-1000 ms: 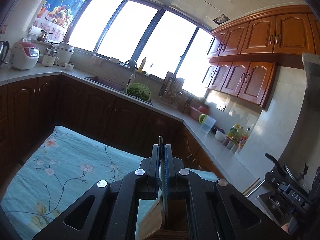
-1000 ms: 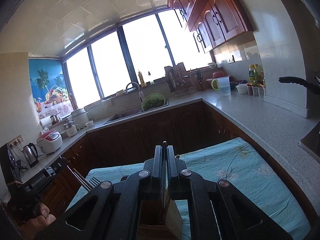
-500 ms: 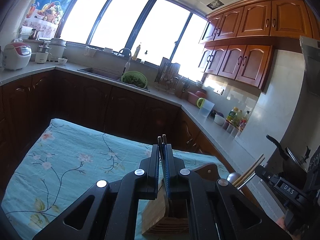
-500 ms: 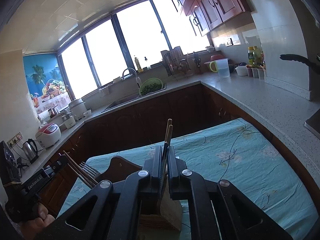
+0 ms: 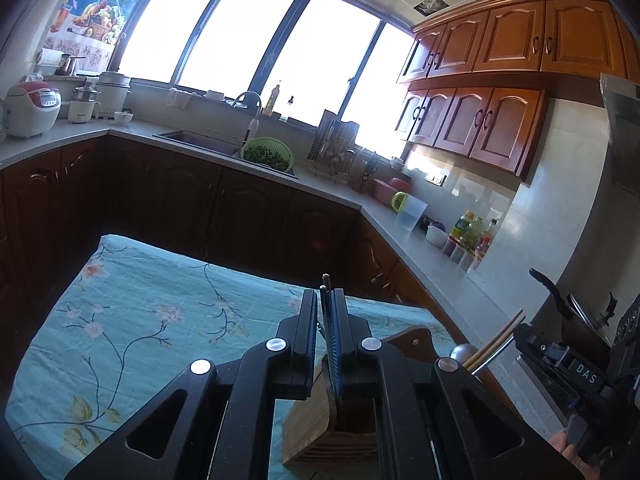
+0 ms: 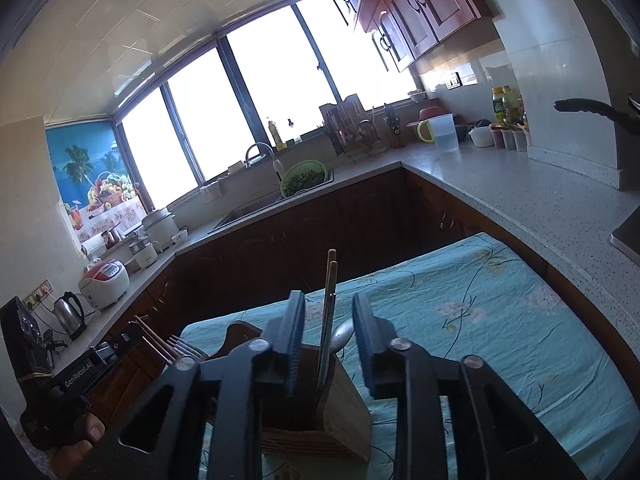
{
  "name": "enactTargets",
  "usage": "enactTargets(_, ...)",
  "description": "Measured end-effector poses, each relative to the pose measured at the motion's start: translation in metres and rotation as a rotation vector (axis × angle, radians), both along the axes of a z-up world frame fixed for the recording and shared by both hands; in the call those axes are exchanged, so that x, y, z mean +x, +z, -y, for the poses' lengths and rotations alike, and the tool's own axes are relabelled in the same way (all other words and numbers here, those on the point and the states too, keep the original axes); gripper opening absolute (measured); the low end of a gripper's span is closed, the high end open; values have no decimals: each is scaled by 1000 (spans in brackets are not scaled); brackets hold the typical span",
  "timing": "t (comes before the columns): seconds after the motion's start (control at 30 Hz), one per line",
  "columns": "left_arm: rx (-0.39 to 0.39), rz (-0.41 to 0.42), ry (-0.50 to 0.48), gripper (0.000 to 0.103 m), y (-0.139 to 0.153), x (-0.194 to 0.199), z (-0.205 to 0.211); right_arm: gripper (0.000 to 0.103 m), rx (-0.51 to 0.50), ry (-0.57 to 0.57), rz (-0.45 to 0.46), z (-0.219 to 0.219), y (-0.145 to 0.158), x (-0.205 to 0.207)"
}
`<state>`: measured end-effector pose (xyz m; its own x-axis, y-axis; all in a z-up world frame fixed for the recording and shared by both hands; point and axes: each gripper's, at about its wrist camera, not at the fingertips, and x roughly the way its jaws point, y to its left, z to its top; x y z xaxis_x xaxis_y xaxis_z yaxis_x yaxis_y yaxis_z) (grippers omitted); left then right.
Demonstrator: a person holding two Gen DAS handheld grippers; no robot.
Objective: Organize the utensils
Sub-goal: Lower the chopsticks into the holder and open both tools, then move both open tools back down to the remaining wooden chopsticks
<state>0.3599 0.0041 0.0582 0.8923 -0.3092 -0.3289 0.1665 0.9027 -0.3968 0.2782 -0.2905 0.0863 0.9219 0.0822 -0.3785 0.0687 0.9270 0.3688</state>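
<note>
A bamboo utensil holder (image 6: 320,420) stands on the teal floral tablecloth (image 6: 500,320); it also shows in the left wrist view (image 5: 320,432). My right gripper (image 6: 329,312) is open above it, with a pair of chopsticks (image 6: 329,300) and a spoon (image 6: 343,334) standing free in the holder between its fingers. My left gripper (image 5: 325,312) is nearly shut on a fork and chopsticks (image 5: 325,288), held over the holder. The left gripper shows in the right wrist view with the fork's tines (image 6: 182,346).
A wooden cutting board (image 5: 412,338) lies beside the holder. Dark cabinets and a counter with sink, green colander (image 5: 267,154), dish rack, jug and bottles ring the table. A rice cooker (image 6: 105,278) and kettle stand at left.
My right gripper has opened and let go of the chopsticks and spoon, which now stand in the holder. Both grippers have come down toward the holder.
</note>
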Motion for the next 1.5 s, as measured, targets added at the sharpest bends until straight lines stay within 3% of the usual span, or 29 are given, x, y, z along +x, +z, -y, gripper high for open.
enactTargets(0.07, -2, 6, 1, 17, 2, -5, 0, 47, 15, -2, 26, 3, 5, -7)
enactTargets(0.13, 1, 16, 11, 20, 4, -12, -1, 50, 24, -3, 50, 4, 12, -15)
enactTargets(0.23, 0, 22, 13, 25, 5, -24, -5, 67, 44, 5, 88, 5, 19, -28)
enactTargets(0.3, 4, 21, 20, 35, 5, -34, -8, 79, 45, 11, 109, 4, 22, -39)
enactTargets(0.37, 11, 18, 33, 52, 3, -47, -12, 88, 51, 18, 121, 4, 22, -49)
enactTargets(0.47, 20, 8, 47, 70, 1, -67, -15, 91, 60, 27, 123, 4, 18, -66)
enactTargets(0.57, 29, -10, 53, 75, -3, -87, -17, 94, 62, 26, 111, 3, 11, -83)
enactTargets(1.03, 14, -181, 52, 77, -29, -148, -35, 97, 68, 1, -63, 7, -51, -143)
enactTargets(1.5, 57, -352, 14, 77, -57, -161, -25, 97, 42, 35, -204, -18, -104, -162)
